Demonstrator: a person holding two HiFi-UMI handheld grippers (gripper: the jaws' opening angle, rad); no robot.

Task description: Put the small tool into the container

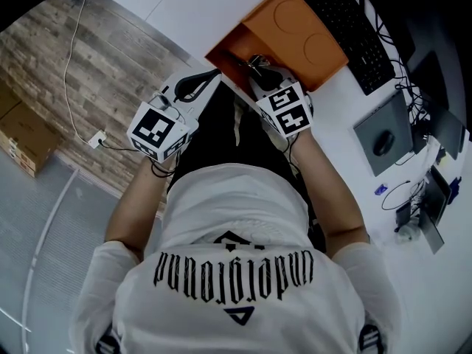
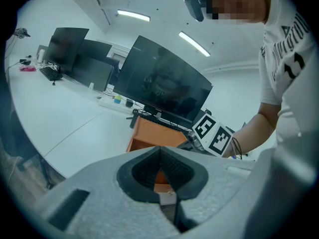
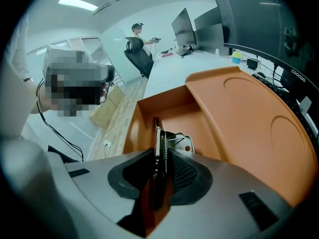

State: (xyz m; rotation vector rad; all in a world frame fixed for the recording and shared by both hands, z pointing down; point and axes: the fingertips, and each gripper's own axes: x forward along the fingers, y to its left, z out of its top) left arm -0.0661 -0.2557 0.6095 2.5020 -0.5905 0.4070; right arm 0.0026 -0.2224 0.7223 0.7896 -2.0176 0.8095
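The small tool (image 3: 160, 148) is a slim metal hand tool with a spring and a flat silver head. My right gripper (image 3: 162, 168) is shut on it, edge-on between the pads. Its head pokes out over the open box of the orange container (image 3: 169, 106). In the head view the right gripper (image 1: 259, 68) hovers at the near edge of the container (image 1: 234, 54), with the tool (image 1: 258, 62) over the opening. My left gripper (image 1: 214, 74) hangs just left of the container, shut with nothing in it. In the left gripper view the left gripper (image 2: 160, 151) points towards the container (image 2: 154, 136).
The container's flat orange lid (image 1: 302, 35) lies open to the right on the white desk. Behind it are a black keyboard (image 1: 343, 21), a mouse (image 1: 383, 142) on a grey pad, cables and a dark monitor (image 2: 164, 83). Wooden floor lies to the left.
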